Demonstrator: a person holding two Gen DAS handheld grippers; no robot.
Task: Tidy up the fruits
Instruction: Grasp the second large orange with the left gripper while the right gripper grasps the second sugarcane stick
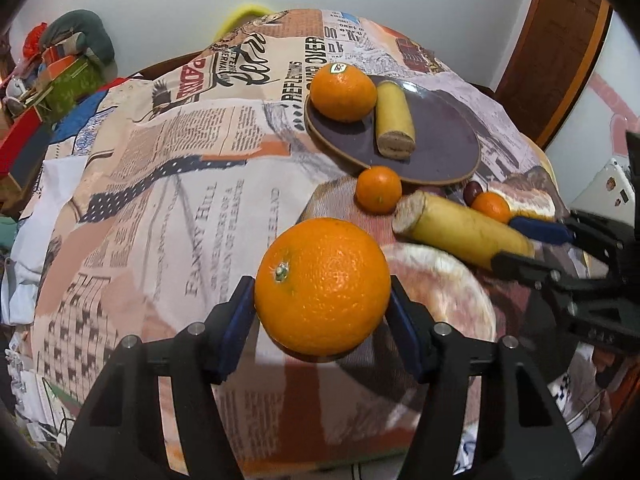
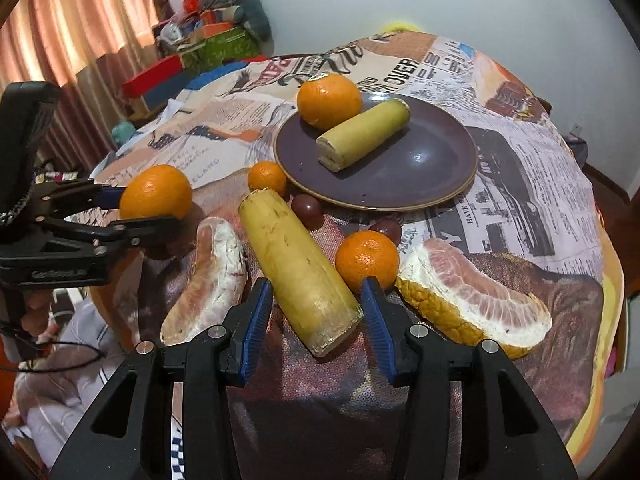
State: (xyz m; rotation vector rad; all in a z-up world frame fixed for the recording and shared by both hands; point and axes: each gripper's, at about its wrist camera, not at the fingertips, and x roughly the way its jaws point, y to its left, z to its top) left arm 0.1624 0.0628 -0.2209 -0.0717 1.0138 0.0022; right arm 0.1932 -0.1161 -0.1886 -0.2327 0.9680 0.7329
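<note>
Two tongs work at once. The left tongs [image 1: 322,304] clench a large orange [image 1: 322,286] lifted above the desk [image 1: 160,200]; the right tongs [image 2: 316,312] stand released astride the near end of a banana piece [image 2: 298,268] lying on the cloth. Best practice seems to be carrying the orange level to the purple plate [image 2: 420,172], setting it beside the orange [image 2: 329,101] already there, while closing squarely on the banana without nudging the mandarin [image 2: 367,260] just beside it.

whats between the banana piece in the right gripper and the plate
In the right wrist view, a dark grape and a small mandarin lie between the banana piece and the plate rim.
</note>
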